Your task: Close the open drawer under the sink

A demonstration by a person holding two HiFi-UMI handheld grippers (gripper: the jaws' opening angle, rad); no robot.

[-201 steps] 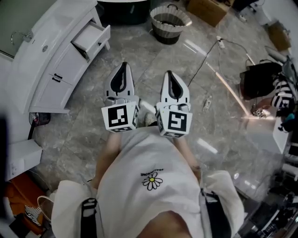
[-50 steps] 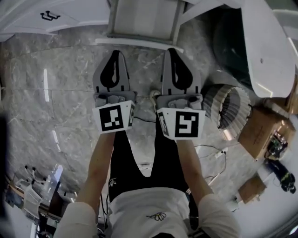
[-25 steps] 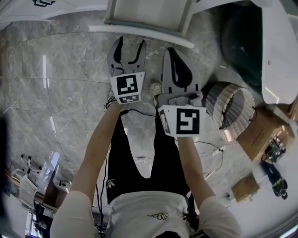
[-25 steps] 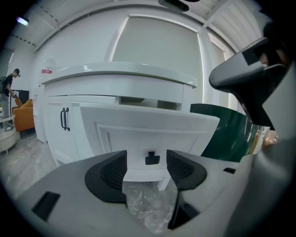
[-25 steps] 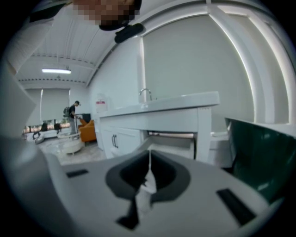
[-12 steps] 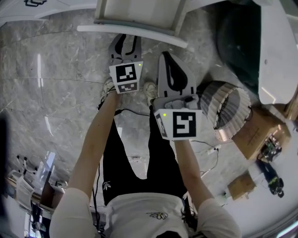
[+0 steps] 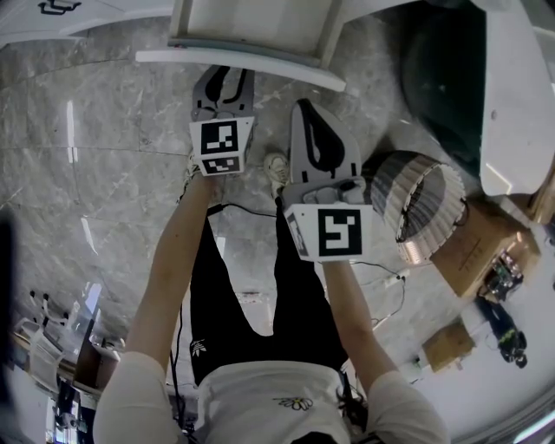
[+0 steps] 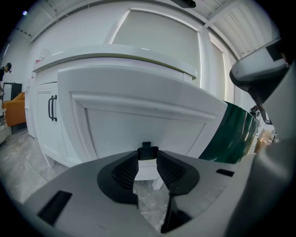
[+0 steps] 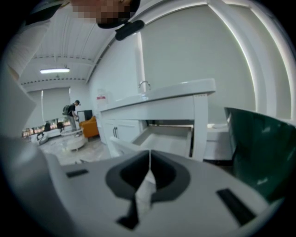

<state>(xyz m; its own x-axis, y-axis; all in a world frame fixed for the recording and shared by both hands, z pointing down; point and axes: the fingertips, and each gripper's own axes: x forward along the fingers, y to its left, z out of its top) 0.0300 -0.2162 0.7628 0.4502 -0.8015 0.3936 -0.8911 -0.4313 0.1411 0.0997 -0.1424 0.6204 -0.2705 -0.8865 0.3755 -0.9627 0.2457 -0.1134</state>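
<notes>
Task object: the drawer [image 7: 251,24] stands pulled out of the white vanity [image 8: 46,92], its inside open to the head view.
Drawer front: the white panel [image 8: 138,115] faces the left gripper and fills the middle of the left gripper view.
Drawer handle: a small black handle [image 8: 146,151] sits low on the panel's centre line.
Left gripper: the left gripper [image 7: 223,78] reaches forward to the drawer front, with its tips at the panel.
Left fingers: the two ribbed pads [image 8: 124,173] have just been closing. They stand one on each side of the handle, and their tips clamp it between them.
Right gripper: the right gripper [image 7: 305,106] hangs beside the left one, farther back from the drawer and touching nothing.
Right fingers: pressed together along a thin seam, with nothing between them.
Drawer seen from the right: the open drawer lies ahead of the closed tips, well apart from them.
Surroundings: a dark green tub [image 7: 442,69] stands to the right of the vanity. A ribbed round basket [image 7: 414,204] stands on the marble floor [image 7: 113,139] just beside the right gripper.
</notes>
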